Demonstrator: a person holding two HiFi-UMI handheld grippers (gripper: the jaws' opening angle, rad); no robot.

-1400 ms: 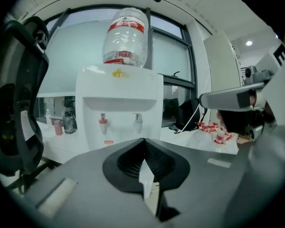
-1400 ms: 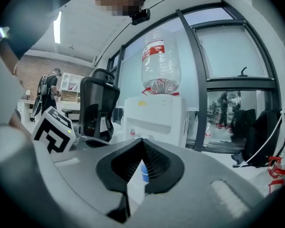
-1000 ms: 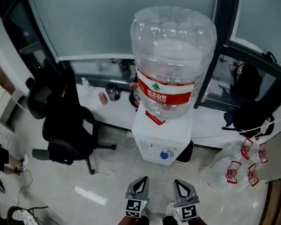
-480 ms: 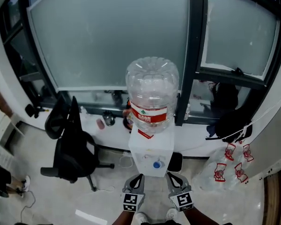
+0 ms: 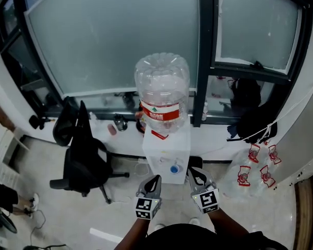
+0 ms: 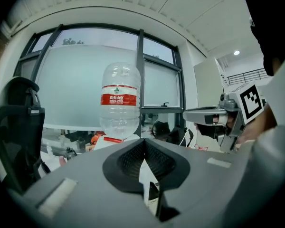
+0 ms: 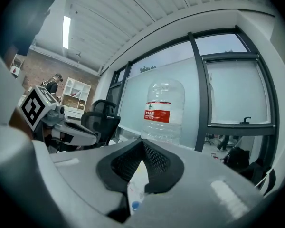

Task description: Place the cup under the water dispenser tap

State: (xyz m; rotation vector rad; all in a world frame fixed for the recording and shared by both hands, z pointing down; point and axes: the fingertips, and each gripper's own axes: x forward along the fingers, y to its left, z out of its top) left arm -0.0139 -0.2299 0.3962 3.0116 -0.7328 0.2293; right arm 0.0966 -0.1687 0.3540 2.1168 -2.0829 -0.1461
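The white water dispenser stands against the window ledge and carries a big clear bottle with a red label. Its blue tap faces me. In the head view my left gripper and right gripper hang side by side just in front of the dispenser, both shut with nothing in them. The left gripper view shows its jaws closed, the bottle beyond them and the right gripper beside them. The right gripper's jaws are closed too, with the bottle ahead. No cup is held.
A black office chair stands left of the dispenser. On the window ledge sit a small pink container and a dark pot. A black bag lies at the right, with clear bags with red print on the floor.
The head view has pulled back and up, so the dispenser looks smaller and farther away. Both grippers have risen together and stayed shut.
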